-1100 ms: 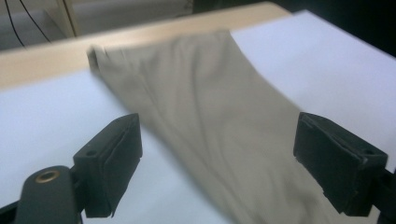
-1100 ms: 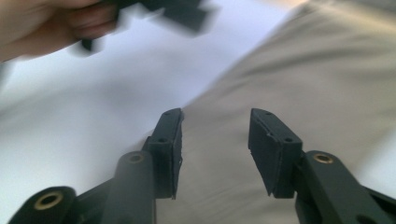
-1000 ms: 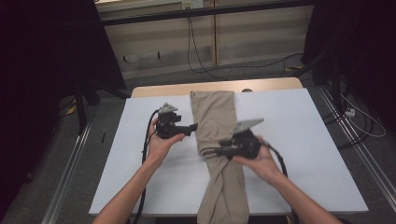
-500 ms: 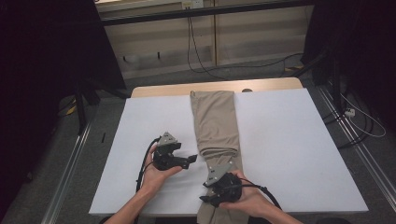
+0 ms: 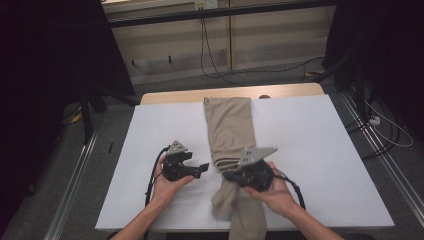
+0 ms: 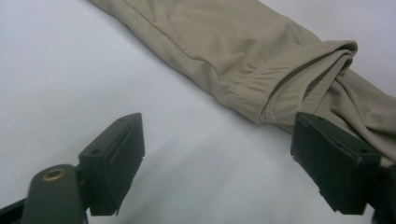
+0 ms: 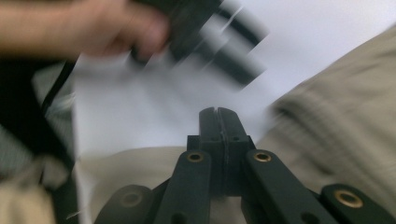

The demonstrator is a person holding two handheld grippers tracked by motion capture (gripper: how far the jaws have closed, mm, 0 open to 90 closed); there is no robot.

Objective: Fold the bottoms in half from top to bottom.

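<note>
Beige trousers (image 5: pixel 230 125) laid lengthwise down the middle of a white table (image 5: pixel 325 150), from the far edge to the near edge, smooth at the far end, bunched and twisted near the front, with the lowest part hanging past the near edge.

Right gripper (image 5: pixel 226 176) held in the right hand (image 5: pixel 275 192), directly over that bunched part, pointing left across the cloth. Jaws just closed and now pressed flat together in the right gripper view (image 7: pixel 217 116); no cloth to be seen between the tips, though beige folds (image 7: pixel 345 107) lie close beneath and beside them. Picture blurred.

Left gripper (image 5: pixel 205 167) in the left hand (image 5: pixel 167 185), just left of the trousers, pointing right toward them. Jaws wide apart in the left gripper view (image 6: pixel 217 163), drawn in only slightly, holding nothing, with bare white table between them. A stitched, gathered edge of the trousers (image 6: pixel 224 46) just beyond the right-hand jaw, whether touching it is not clear.

Both grippers near each other, tips apart.
</note>
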